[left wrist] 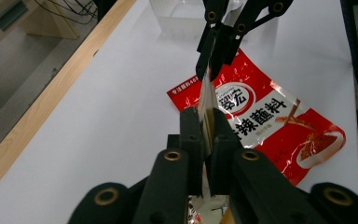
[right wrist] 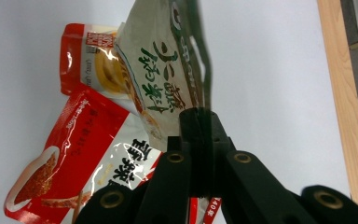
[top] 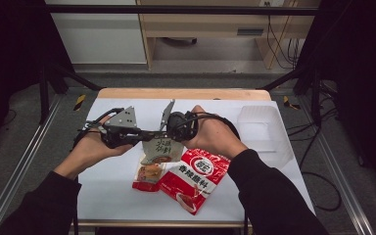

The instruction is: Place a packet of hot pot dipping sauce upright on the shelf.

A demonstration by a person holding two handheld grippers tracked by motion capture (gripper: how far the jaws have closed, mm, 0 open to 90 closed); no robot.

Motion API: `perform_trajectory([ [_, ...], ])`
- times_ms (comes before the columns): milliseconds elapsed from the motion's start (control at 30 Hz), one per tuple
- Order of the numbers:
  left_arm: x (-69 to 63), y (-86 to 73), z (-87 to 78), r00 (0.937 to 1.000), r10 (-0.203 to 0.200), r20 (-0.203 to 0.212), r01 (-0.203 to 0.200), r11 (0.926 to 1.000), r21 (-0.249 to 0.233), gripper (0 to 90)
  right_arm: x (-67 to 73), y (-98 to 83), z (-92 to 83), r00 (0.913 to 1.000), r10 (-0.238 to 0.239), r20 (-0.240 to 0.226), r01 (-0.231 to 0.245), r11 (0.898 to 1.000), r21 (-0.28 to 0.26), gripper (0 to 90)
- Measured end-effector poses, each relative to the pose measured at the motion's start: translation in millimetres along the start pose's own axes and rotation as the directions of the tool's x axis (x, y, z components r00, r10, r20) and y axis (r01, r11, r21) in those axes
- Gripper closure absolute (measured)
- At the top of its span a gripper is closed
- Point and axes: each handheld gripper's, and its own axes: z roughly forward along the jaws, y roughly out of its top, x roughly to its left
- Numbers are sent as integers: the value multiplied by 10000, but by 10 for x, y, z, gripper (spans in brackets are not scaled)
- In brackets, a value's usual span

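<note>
While both pairs of tongs meet over the middle of the white table (top: 112,196), what the coming move turns on is how the pale green-lettered pouch (top: 162,149) hangs between them. Nearest the person, a big red sachet (top: 194,178) lies flat with a smaller red packet (top: 147,177) tucked partly under it; neither is gripped. Just above them the pouch is lifted clear, its top edge stretched roughly level from left to right and its body hanging down toward the red packets. The left gripper (top: 139,138) comes in from the left and is clenched on one end of that top edge; in the left gripper view its jaws pinch the thin film (left wrist: 207,105) edge-on. The right gripper (top: 169,131) comes in from the right and is clamped on the other end, its jaws closed tight on the seal in the right gripper view (right wrist: 199,116). So the pouch's long axis runs between the two grips, with both hands equally near and facing each other. My judgement is that pulling apart along that line, or twisting across it, would tear the top open. Farther off, a clear plastic tub (top: 259,120) sits at the table's right rear, well apart.
</note>
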Motion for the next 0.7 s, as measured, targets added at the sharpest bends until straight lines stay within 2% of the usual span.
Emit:
perform_trajectory([
  [33, 6, -9, -5, 9997, -209, -81, 206, 9995, -252, 808, -10, -2, -2, 10000, -14, 46, 14, 10000, 10, 900],
  [67, 6, -9, -5, 9997, -209, -81, 206, 9995, -252, 706, -19, -5, -7, 9999, 6, 105, -7, 9999, 112, 900],
  [100, 17, -16, -10, 9989, -452, -112, 446, 9978, -481, 706, -19, -5, -7, 9999, 6, 105, -7, 9999, 112, 900],
  [133, 26, -33, -37, 9976, -600, -343, 574, 9957, -728, 539, -38, -19, -8, 9999, -12, 116, 9, 9997, 252, 900],
  [167, 26, -33, -37, 9976, -600, -343, 574, 9957, -728, 494, -52, -31, -11, 9998, -68, 200, 62, 9995, 300, 900],
  [200, 23, -71, -68, 9967, -636, -497, 588, 9939, -932, 441, -65, -43, -22, 9997, -63, 237, 54, 9993, 357, 900],
  [267, 26, -137, -91, 9945, -885, -563, 825, 9914, -1016, 349, -101, -78, -54, 9995, -46, 321, 37, 9996, 276, 900],
  [300, 26, -137, -91, 9945, -885, -563, 825, 9914, -1016, 324, -118, -97, -80, 9993, -48, 374, 39, 9997, 235, 900],
  [333, 21, -222, -110, 9917, -1040, -749, 965, 9904, -987, 295, -133, -116, -109, 9992, -63, 397, 57, 9999, 146, 900],
  [400, 17, -321, -126, 9880, -1287, -850, 1210, 9885, -902, 242, -156, -157, -173, 9989, -33, 467, 31, 10000, 49, 900],
  [433, 17, -321, -126, 9880, -1287, -850, 1210, 9885, -902, 223, -156, -157, -173, 9989, -33, 467, 31, 10000, 49, 900],
  [467, 2, -415, -137, 9832, -1553, -961, 1468, 9850, -904, 199, -176, -206, -238, 9983, 9, 590, -9, 10000, -3, 900],
  [500, 2, -415, -137, 9832, -1553, -961, 1468, 9850, -904, 185, -191, -236, -271, 9979, 12, 642, -9, 10000, -52, 900],
  [567, -14, -551, -144, 9744, -1942, -1133, 1854, 9791, -835, 164, -220, -303, -335, 9969, 127, 777, -122, 9999, -62, 900],
  [633, -14, -596, -144, 9719, -2037, -1177, 1951, 9774, -808, 145, -249, -376, -402, 9954, 258, 921, -255, 9997, -45, 900],
  [667, -12, -682, -155, 9651, -2269, -1305, 2171, 9724, -850, 141, -261, -412, -435, 9947, 318, 978, -313, 9995, -72, 900],
  [700, -12, -682, -155, 9651, -2269, -1305, 2171, 9724, -850, 138, -261, -412, -435, 9947, 318, 978, -313, 9995, -72, 900],
])
